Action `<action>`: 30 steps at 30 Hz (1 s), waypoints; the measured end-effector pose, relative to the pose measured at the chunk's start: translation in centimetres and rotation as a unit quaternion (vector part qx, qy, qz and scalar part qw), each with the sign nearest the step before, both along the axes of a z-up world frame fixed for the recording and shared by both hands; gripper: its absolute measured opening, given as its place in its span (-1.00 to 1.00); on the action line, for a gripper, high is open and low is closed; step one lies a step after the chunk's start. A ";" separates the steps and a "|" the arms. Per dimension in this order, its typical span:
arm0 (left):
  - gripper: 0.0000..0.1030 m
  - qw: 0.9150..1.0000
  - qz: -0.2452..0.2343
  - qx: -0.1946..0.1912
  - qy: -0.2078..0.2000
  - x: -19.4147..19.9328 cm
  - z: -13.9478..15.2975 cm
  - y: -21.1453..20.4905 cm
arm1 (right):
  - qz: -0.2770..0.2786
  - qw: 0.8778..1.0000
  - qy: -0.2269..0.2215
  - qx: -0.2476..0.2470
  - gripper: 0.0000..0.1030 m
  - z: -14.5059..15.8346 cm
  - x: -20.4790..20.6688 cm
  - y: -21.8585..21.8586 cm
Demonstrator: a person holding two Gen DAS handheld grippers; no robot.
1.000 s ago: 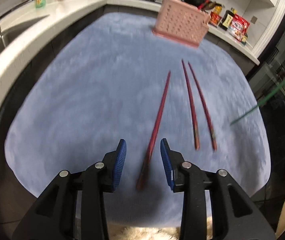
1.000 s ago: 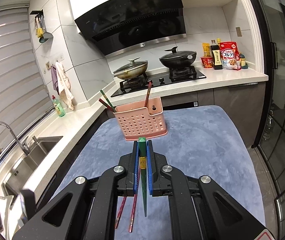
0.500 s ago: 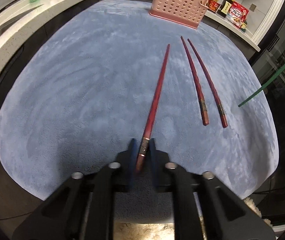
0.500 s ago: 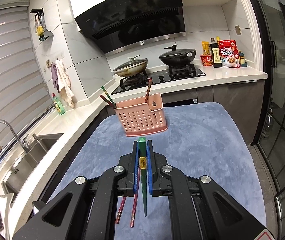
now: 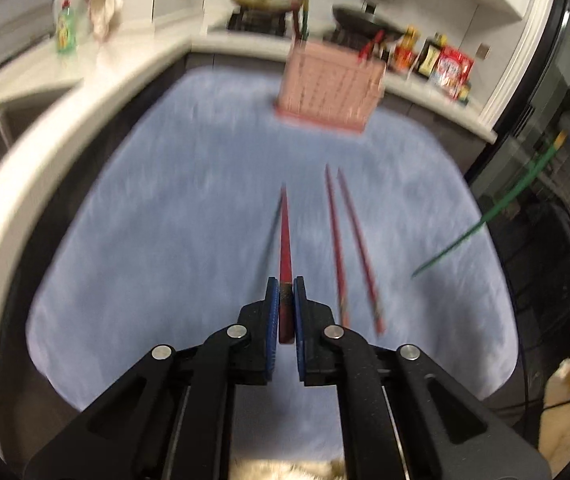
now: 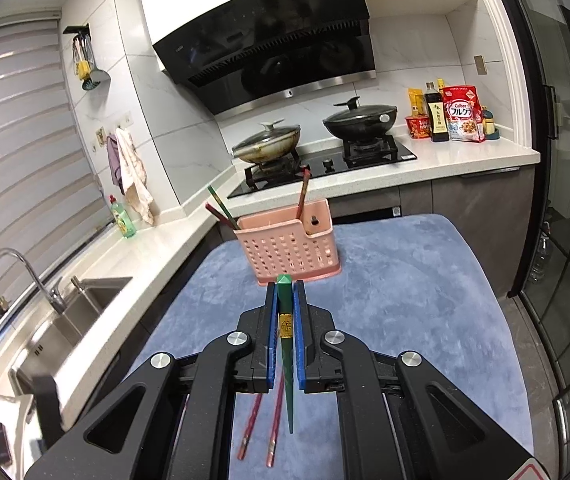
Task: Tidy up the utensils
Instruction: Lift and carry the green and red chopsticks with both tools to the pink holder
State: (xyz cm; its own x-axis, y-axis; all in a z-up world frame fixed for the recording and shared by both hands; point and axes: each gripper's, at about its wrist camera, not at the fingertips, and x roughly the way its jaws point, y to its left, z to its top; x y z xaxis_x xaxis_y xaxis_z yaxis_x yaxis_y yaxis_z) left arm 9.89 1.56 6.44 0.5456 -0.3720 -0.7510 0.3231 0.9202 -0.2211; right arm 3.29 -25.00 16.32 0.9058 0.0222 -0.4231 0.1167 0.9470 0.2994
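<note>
My left gripper (image 5: 283,286) is shut on the thick end of a red chopstick (image 5: 285,248) and holds it lifted above the blue mat (image 5: 165,220), tip pointing at the pink utensil basket (image 5: 327,90). Two more red chopsticks (image 5: 351,248) lie on the mat to its right; they also show in the right wrist view (image 6: 259,426). My right gripper (image 6: 285,290) is shut on a green chopstick (image 6: 286,356), held upright above the mat, short of the basket (image 6: 289,246). The basket holds several chopsticks. The green chopstick shows at the right of the left wrist view (image 5: 485,220).
A white counter (image 6: 133,256) with a sink (image 6: 65,320) and a green soap bottle (image 6: 123,218) runs along the left. A stove with two pans (image 6: 317,136) and food packages (image 6: 461,114) stand behind the basket. A glass door (image 6: 565,200) is on the right.
My left gripper closed on the red chopstick and has lifted it off the mat, tilting up toward the basket. My right gripper has stayed almost still with the green chopstick.
</note>
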 end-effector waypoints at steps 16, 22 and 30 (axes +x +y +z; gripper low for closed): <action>-0.87 0.990 0.007 -0.010 -0.137 11.2 13.4 -5.1 | 0.023 1.000 -0.012 0.014 -0.87 2.7 9.2 -2.0; -0.87 0.985 0.004 -0.017 -0.171 14.1 16.9 -7.4 | 0.028 0.999 -0.031 0.031 -0.87 4.7 13.4 -3.4; -0.87 0.974 0.011 -0.043 -0.220 18.9 21.7 -9.9 | 0.015 0.996 -0.080 0.045 -0.87 8.9 19.5 -5.6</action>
State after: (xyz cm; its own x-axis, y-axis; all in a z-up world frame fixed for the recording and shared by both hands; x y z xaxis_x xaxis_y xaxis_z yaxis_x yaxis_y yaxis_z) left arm 28.83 -8.38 28.12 0.8163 -0.4075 -0.4093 0.3845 0.9122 -0.1413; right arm 22.77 -30.56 25.21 0.9595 0.0826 -0.2694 0.0323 0.9176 0.3962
